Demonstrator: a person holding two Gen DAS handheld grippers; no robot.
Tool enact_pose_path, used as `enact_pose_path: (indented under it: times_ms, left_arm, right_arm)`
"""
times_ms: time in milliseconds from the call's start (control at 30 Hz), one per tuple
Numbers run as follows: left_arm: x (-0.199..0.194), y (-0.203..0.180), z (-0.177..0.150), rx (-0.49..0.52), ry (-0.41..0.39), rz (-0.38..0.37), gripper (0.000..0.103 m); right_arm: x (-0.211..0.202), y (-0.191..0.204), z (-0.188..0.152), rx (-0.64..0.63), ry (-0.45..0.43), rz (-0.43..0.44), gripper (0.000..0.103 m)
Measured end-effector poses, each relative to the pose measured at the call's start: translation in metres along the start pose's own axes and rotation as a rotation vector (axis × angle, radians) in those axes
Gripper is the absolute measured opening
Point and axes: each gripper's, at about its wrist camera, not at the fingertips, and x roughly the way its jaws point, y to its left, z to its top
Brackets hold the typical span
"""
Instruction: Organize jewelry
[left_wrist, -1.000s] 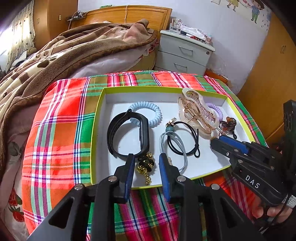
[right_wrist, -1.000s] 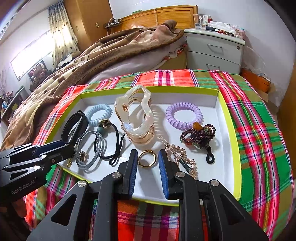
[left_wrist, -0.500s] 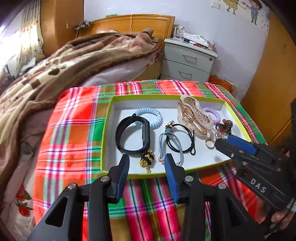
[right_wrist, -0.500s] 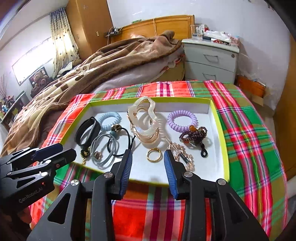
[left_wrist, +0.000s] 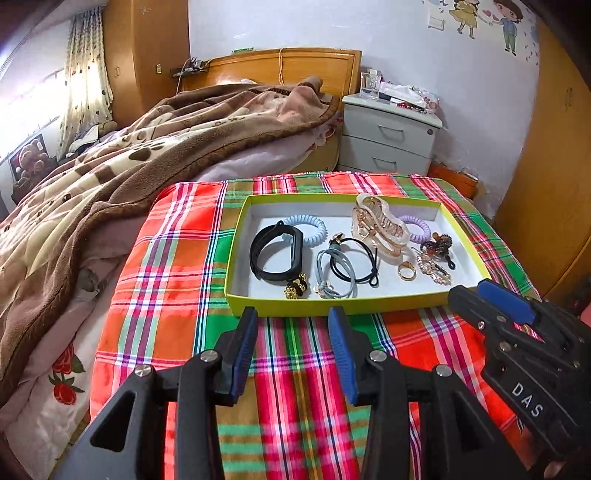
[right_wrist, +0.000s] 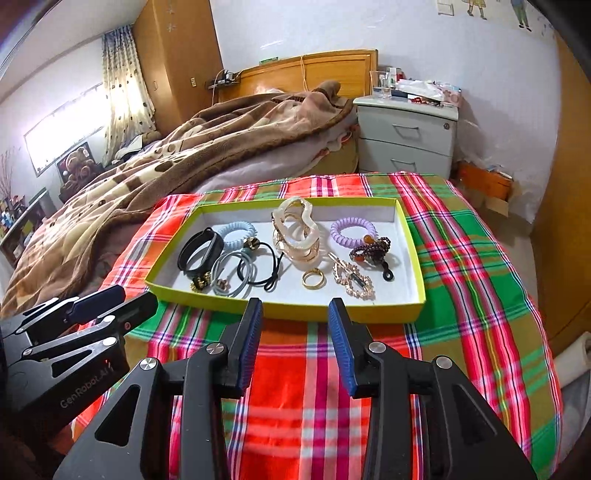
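Both grippers, left (left_wrist: 291, 328) and right (right_wrist: 295, 321), fingers open, empty, short of the tray (right_wrist: 332, 308).
Ring (right_wrist: 313, 278) looks small, hard, slippery: I'd pinch across its band.

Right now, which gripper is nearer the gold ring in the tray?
Right. The right gripper sits almost straight in front of the gold ring; the left gripper fronts the tray's other end, by the black band.
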Motion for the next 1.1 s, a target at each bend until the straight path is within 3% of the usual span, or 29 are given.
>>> enact_pose_path:
  times_ms: [1100]
  left_arm:
    - [-0.013, 0.004, -0.012, -0.042, -0.002, -0.002, 0.041]
  right_arm:
    - [-0.009, 0.009, -0.004, -0.003, -0.012, 0.002, 0.038]
